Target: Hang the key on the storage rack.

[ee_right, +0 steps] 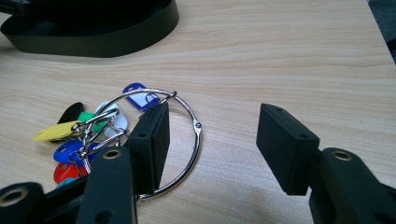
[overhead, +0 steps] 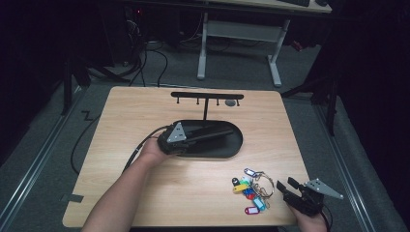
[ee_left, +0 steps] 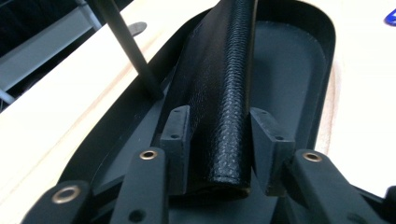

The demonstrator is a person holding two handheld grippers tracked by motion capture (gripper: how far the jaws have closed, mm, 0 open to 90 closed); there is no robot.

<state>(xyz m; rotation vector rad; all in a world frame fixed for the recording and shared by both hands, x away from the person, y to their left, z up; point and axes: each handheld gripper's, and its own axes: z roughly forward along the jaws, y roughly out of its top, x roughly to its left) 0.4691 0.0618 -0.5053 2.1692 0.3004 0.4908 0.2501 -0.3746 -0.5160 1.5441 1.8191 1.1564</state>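
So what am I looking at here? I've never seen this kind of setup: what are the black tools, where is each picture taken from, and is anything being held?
A person sits at a wooden table with a hand-held gripper in each hand. One picture looks down from above; the other two come from small cameras riding on the grippers, looking along their own fingers.

The left gripper reaches into a black oval tray that carries a T-shaped hook stand. Its fingers sit on either side of a black textured roll lying in the tray; whether they press on it is hard to tell.

The right gripper is open over the table and holds nothing. One finger hovers over a large metal ring that carries a bunch of coloured key tags.
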